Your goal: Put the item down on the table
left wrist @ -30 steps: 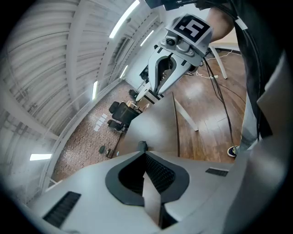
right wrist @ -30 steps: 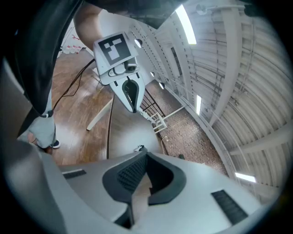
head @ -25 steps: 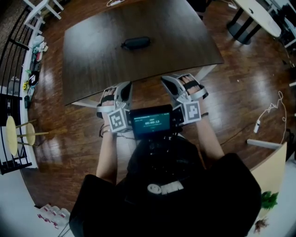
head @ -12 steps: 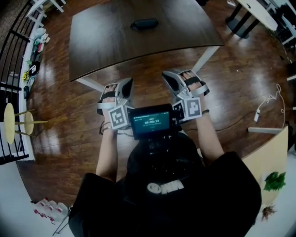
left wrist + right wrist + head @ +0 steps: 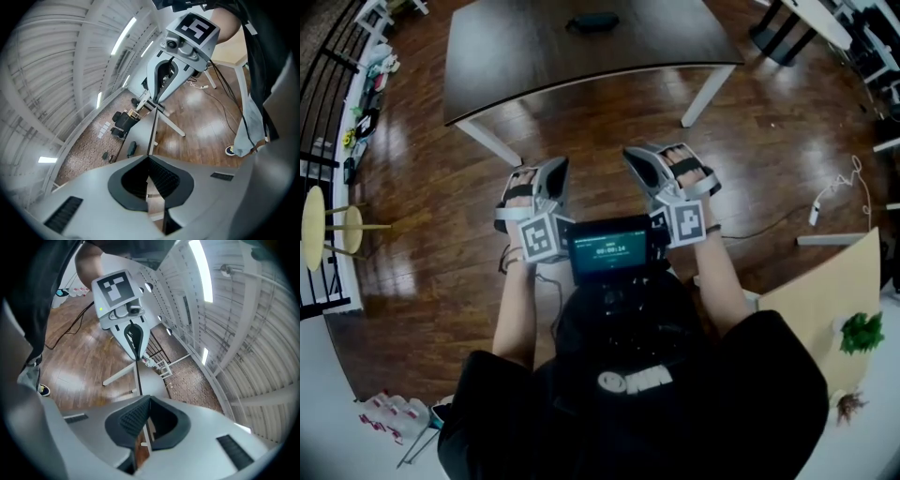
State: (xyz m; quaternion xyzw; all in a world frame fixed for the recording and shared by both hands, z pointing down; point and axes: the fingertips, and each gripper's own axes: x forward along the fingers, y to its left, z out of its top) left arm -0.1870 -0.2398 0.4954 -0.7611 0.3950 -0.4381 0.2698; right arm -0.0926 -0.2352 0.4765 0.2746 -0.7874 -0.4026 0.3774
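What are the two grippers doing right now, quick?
Left gripper: closed, holding nothing.
Right gripper: closed, holding nothing.

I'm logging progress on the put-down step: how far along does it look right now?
Done, it seems: the dark item lies on the table with nothing touching it. In hand: nothing. The left claw and right claw are both shut and empty, held over the floor, short of the table. Left to do: apparently nothing.

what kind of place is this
Probably an open office or studio-type workroom: a large dark table stands on a polished wood floor, a white desk sits at the far right, and round stools stand at the left.
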